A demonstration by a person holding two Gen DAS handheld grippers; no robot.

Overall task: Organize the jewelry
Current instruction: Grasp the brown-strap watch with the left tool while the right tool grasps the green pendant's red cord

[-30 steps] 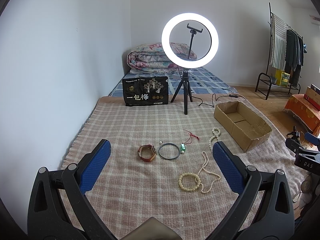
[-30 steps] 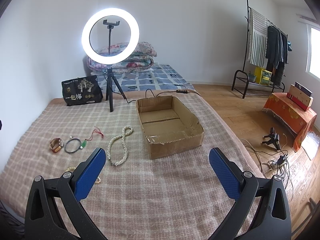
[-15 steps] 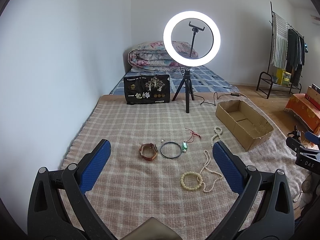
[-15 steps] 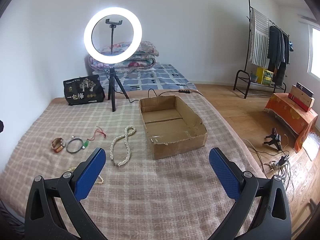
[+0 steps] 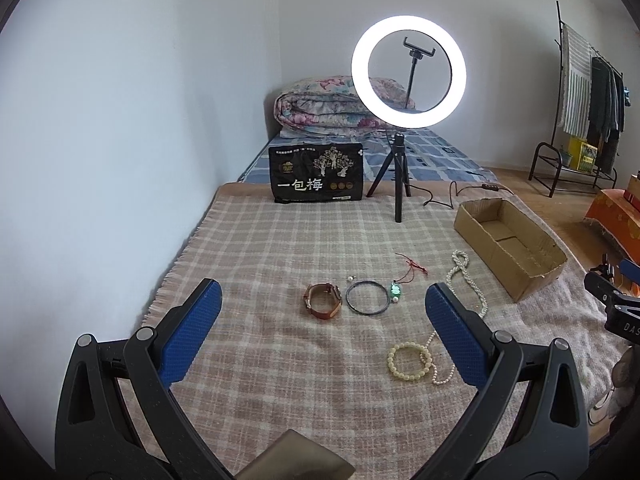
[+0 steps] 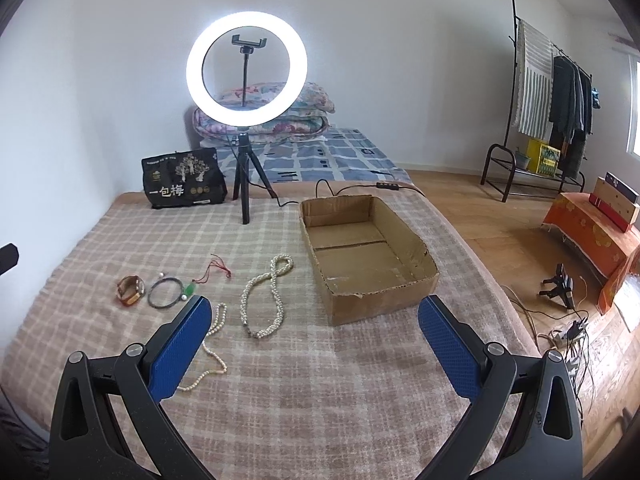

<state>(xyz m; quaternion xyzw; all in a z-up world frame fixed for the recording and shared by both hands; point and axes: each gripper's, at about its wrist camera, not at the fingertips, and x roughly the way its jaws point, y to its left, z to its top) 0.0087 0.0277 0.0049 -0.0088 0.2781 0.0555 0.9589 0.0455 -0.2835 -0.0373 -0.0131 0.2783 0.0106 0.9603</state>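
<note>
Jewelry, spread loose on a plaid blanket (image 5: pixel 260 240): brown leather watch (image 5: pixel 322 301) leftmost, just beside a dark bangle (image 5: pixel 367 298); green pendant on red cord (image 5: pixel 396 289) at the bangle's right edge; chunky pearl necklace (image 6: pixel 266 294) further right, between bangle and cardboard box (image 6: pixel 362 308); yellowish bead bracelet (image 5: pixel 409 361) nearest the camera, overlapped by a thin pearl strand (image 5: pixel 442 376). All pieces outside the box, interior bare cardboard. Left gripper (image 5: pixel 320 312) held above the blanket, jaws spread wide, blue pads (image 5: pixel 192 338) clear of every piece, watch and bangle framed between them. Right gripper (image 6: pixel 310 330) likewise held wide apart and gripping nothing, near box corner framed between the fingers, thin strand passing behind the left pad (image 6: pixel 180 346). Lit ring light on tripod (image 5: pixel 408 72) and black printed bag (image 5: pixel 316 174) at the blanket's far edge.
</note>
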